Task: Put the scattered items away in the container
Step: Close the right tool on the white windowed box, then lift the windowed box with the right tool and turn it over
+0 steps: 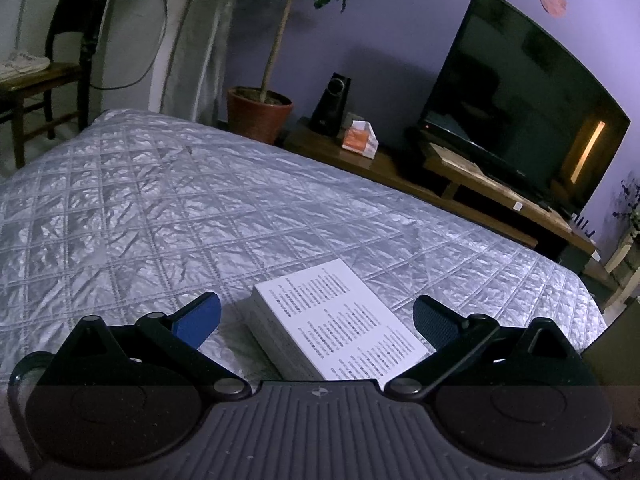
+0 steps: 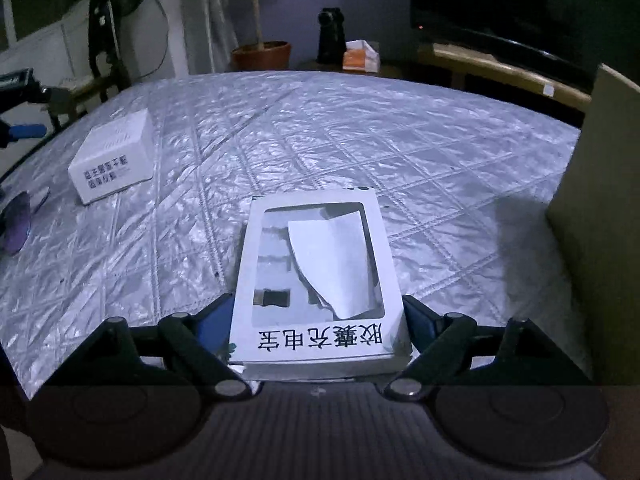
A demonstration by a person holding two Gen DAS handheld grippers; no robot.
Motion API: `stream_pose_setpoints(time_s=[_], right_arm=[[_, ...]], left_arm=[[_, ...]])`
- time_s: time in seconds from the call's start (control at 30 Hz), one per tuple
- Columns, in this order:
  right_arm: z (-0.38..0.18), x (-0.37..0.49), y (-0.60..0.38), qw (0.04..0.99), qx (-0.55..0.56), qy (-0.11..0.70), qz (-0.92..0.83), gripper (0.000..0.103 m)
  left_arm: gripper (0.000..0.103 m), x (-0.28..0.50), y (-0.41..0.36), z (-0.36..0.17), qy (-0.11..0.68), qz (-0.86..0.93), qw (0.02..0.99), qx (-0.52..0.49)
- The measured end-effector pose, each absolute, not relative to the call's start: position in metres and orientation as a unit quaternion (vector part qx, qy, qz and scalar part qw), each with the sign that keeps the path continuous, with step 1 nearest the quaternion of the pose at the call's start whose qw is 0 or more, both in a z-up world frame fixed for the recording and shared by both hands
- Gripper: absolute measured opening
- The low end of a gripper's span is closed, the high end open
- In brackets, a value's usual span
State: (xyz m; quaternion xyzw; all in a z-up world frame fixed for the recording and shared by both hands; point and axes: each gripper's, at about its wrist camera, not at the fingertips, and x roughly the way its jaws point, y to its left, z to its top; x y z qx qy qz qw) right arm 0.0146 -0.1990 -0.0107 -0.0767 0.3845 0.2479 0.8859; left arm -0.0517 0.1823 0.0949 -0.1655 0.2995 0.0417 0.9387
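Observation:
In the left wrist view a white box with printed text (image 1: 336, 320) lies on the quilted bed cover (image 1: 160, 208), between the fingers of my left gripper (image 1: 320, 318), which is open and not touching it. In the right wrist view my right gripper (image 2: 318, 326) is shut on a white windowed box with black characters (image 2: 318, 280), held over the bed. The left gripper's blue fingertips (image 2: 26, 131) show at the far left, near the same white text box (image 2: 114, 158). A cardboard container (image 2: 600, 216) stands at the right edge.
A purple object (image 2: 16, 226) lies at the left of the bed. Beyond the bed stand a potted plant (image 1: 260, 110), a speaker (image 1: 332, 104), a tissue box (image 1: 360, 140) and a TV (image 1: 520, 104) on a low wooden bench. A chair (image 1: 36, 84) is at far left.

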Motion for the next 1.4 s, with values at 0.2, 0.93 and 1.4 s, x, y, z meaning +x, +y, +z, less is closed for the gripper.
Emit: stream_pose_setpoints(time_s=[0.2,0.93,1.4], right_arm=[[-0.006,-0.009,-0.172,0.892,-0.233,0.318,0.221,0.084],[-0.031,-0.085,-0.105,0.795,-0.527,0.117,0.277,0.101],[0.022,-0.001,-0.215,0.934,0.086,0.283,0.2,0.084]], left_arm=[[0.103,-0.051,0.183,0.095,0.301,0.04,0.939,-0.164],[0.103,-0.052,0.176,0.093,0.306,0.032,0.939,-0.152],[0.103,-0.053,0.175,0.094,0.306,0.031,0.94,-0.15]])
